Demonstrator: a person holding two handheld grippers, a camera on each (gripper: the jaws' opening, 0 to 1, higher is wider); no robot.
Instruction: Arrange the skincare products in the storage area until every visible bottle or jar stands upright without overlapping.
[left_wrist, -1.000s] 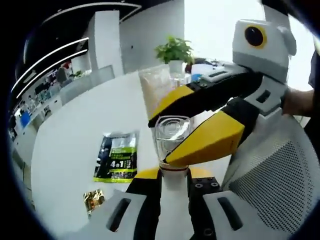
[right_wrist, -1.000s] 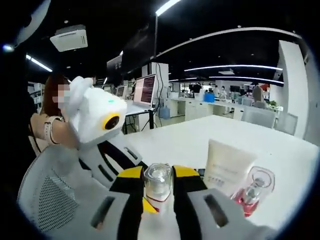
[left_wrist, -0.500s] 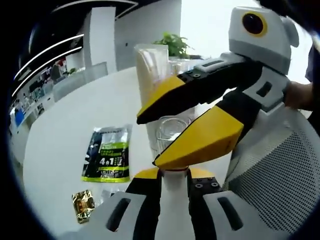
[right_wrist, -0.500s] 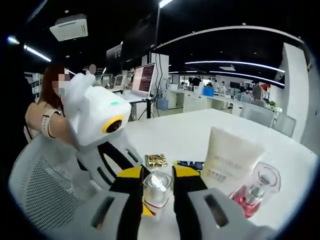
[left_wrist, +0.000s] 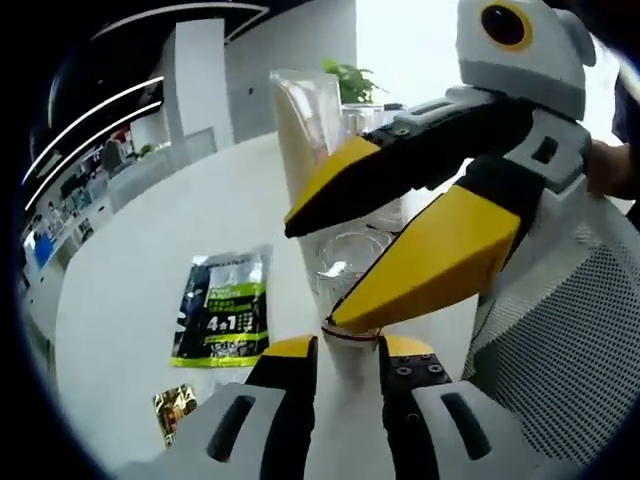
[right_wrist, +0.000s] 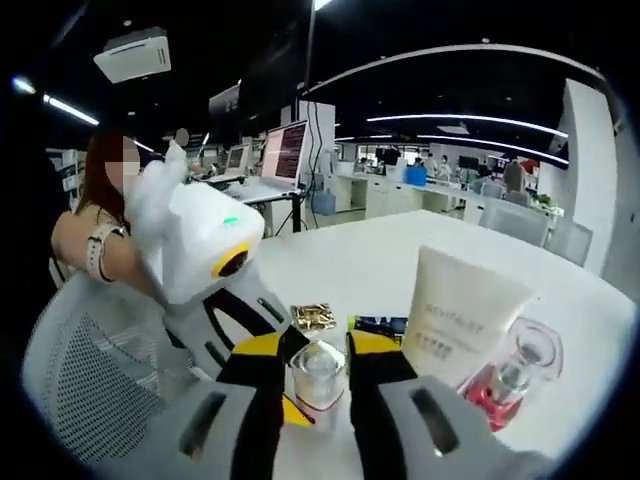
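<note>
Bottle (right_wrist: 318, 378) beside tube (right_wrist: 455, 318) on table (right_wrist: 370, 265).

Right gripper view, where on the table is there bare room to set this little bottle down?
Bare white table lies behind the gold sachet and the cream tube, out to the far edge. It is crowded near the right gripper: clear-capped bottle, tube and pink bottle cluster together.
</note>
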